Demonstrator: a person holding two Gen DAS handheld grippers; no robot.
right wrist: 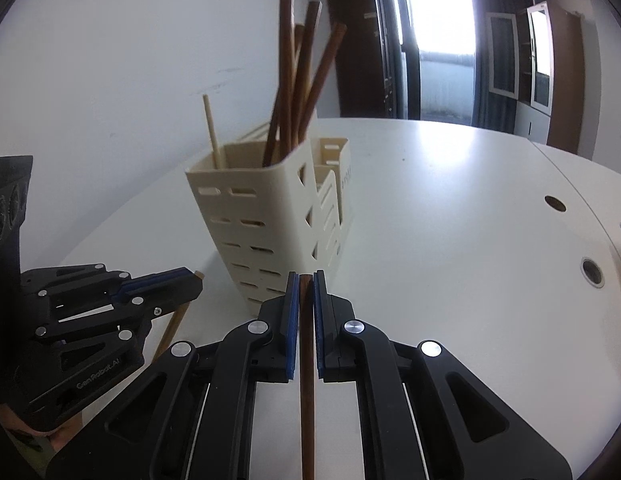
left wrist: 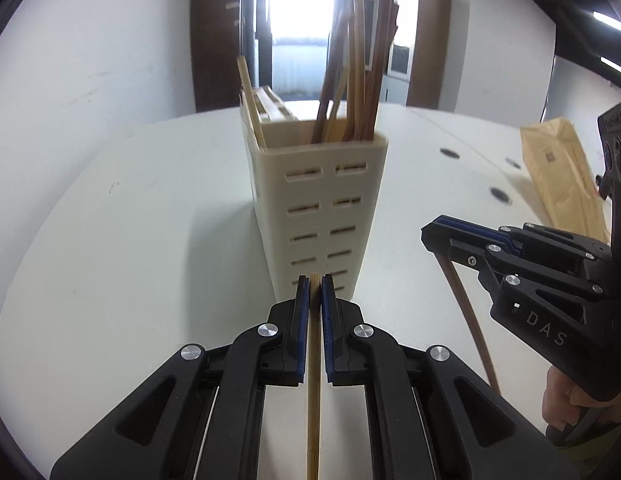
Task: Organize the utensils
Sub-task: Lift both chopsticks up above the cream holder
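A cream slotted utensil holder (left wrist: pixel 316 208) stands on the white table, also in the right wrist view (right wrist: pixel 254 224). It holds several dark brown chopsticks (right wrist: pixel 288 80) and light bamboo ones (left wrist: pixel 356 76). My left gripper (left wrist: pixel 315 280) is shut on a light bamboo chopstick (left wrist: pixel 313 380), just in front of the holder's base. My right gripper (right wrist: pixel 306 278) is shut on a dark brown chopstick (right wrist: pixel 307 380), near the holder's right front corner. Each gripper shows in the other's view: the right (left wrist: pixel 430 236) with its brown stick (left wrist: pixel 470 316), the left (right wrist: pixel 190 280) with its bamboo stick (right wrist: pixel 172 328).
A brown paper bag (left wrist: pixel 562 176) lies on the table at the right. Round cable holes (right wrist: pixel 592 272) sit in the tabletop (right wrist: pixel 450 208). A white wall stands behind the holder, with a dark doorway and window beyond.
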